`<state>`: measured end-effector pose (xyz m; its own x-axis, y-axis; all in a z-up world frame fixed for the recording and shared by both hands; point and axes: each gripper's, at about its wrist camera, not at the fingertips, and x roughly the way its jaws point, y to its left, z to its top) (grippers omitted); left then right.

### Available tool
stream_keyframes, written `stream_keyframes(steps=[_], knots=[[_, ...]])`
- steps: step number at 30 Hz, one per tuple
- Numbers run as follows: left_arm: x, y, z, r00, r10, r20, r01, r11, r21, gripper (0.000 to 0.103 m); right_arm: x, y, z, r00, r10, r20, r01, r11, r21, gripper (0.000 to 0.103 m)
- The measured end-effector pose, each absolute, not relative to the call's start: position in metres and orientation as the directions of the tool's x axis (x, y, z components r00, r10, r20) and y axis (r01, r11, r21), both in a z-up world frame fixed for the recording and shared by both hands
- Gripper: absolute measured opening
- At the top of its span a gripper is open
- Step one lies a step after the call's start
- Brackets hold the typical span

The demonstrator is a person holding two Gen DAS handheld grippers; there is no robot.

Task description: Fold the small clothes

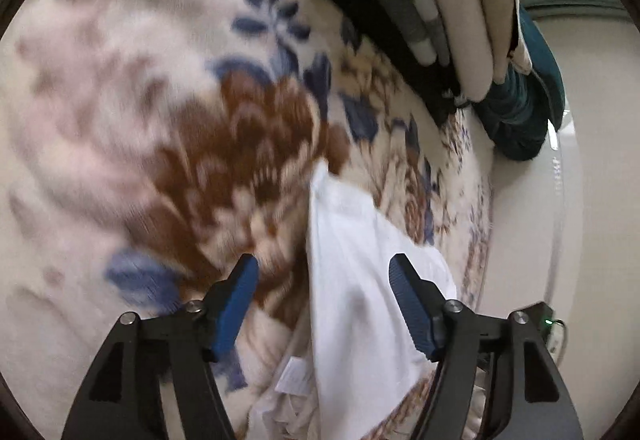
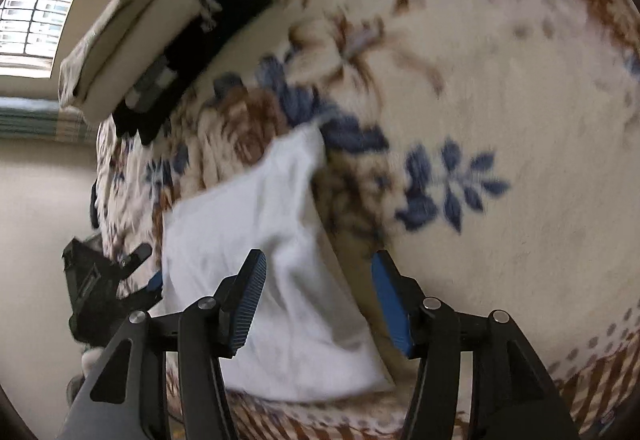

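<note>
A small white garment (image 1: 356,280) lies on a floral fleece blanket (image 1: 140,100), partly folded, with a label showing at its near end. My left gripper (image 1: 324,268) is open and empty just above it, blue pads on either side. In the right wrist view the same white garment (image 2: 260,260) lies flat on the blanket (image 2: 500,60). My right gripper (image 2: 318,264) is open and empty above its right edge. The left gripper (image 2: 120,280) shows at the garment's left side.
A stack of folded clothes, cream, black and teal (image 1: 440,20), sits at the blanket's far edge; it also shows in the right wrist view (image 2: 152,40). The bed edge and pale floor (image 1: 528,220) lie to the right. A window (image 2: 36,12) is far left.
</note>
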<state>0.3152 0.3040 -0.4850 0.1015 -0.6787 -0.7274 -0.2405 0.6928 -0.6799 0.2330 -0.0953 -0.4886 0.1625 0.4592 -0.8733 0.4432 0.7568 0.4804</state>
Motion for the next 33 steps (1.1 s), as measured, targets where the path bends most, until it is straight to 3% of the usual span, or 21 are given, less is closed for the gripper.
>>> stream_keyframes(steps=[3, 5, 10, 12, 13, 17, 21, 23, 25, 27, 29, 33], knots=[[0.311, 0.29, -0.508, 0.039, -0.712, -0.701, -0.267, 0.668, -0.694, 0.071, 0.232, -0.096, -0.526, 0.124, 0.592, -0.796, 0.461, 0.676, 0.575, 0.058], [0.312, 0.288, -0.512, 0.067, -0.744, -0.665, -0.276, 0.626, -0.729, 0.08, 0.232, -0.093, -0.557, 0.116, 0.732, -0.672, 0.482, 0.55, 0.682, 0.062], [0.308, 0.292, -0.505, 0.069, -0.784, -0.617, -0.297, 0.575, -0.763, 0.08, 0.241, -0.084, -0.572, 0.108, 0.803, -0.586, 0.427, 0.495, 0.757, 0.062], [0.304, 0.286, -0.501, 0.043, -0.769, -0.638, -0.274, 0.605, -0.748, 0.08, 0.244, -0.082, -0.571, 0.087, 0.79, -0.607, 0.413, 0.526, 0.744, 0.061], [0.302, 0.283, -0.496, 0.04, -0.723, -0.69, -0.271, 0.657, -0.704, 0.08, 0.245, -0.084, -0.566, 0.093, 0.767, -0.635, 0.42, 0.548, 0.723, 0.061], [0.288, 0.28, -0.448, 0.12, -0.612, -0.782, -0.198, 0.757, -0.623, 0.08, 0.241, -0.1, -0.508, 0.204, 0.561, -0.802, 0.388, 0.706, 0.593, 0.061], [0.272, 0.266, -0.419, 0.143, -0.564, -0.813, -0.161, 0.797, -0.582, 0.08, 0.239, -0.07, -0.469, 0.224, 0.504, -0.834, 0.276, 0.788, 0.55, 0.061], [0.273, 0.258, -0.428, 0.121, -0.442, -0.889, -0.12, 0.883, -0.455, 0.08, 0.246, -0.051, -0.472, 0.199, 0.502, -0.841, 0.219, 0.814, 0.538, 0.061], [0.27, 0.262, -0.449, 0.062, -0.317, -0.947, -0.093, 0.942, -0.321, 0.08, 0.257, -0.037, -0.491, 0.121, 0.398, -0.909, 0.192, 0.89, 0.415, 0.058], [0.265, 0.276, -0.463, 0.02, -0.296, -0.955, -0.107, 0.949, -0.296, 0.08, 0.263, -0.047, -0.509, 0.027, 0.284, -0.958, 0.244, 0.928, 0.282, 0.055], [0.256, 0.295, -0.457, 0.015, -0.304, -0.952, -0.157, 0.94, -0.303, 0.08, 0.258, -0.064, -0.506, 0.028, 0.312, -0.95, 0.337, 0.892, 0.302, 0.055], [0.236, 0.313, -0.426, 0.051, -0.398, -0.916, -0.247, 0.884, -0.398, 0.079, 0.235, -0.074, -0.477, 0.058, 0.342, -0.938, 0.347, 0.874, 0.34, 0.055]])
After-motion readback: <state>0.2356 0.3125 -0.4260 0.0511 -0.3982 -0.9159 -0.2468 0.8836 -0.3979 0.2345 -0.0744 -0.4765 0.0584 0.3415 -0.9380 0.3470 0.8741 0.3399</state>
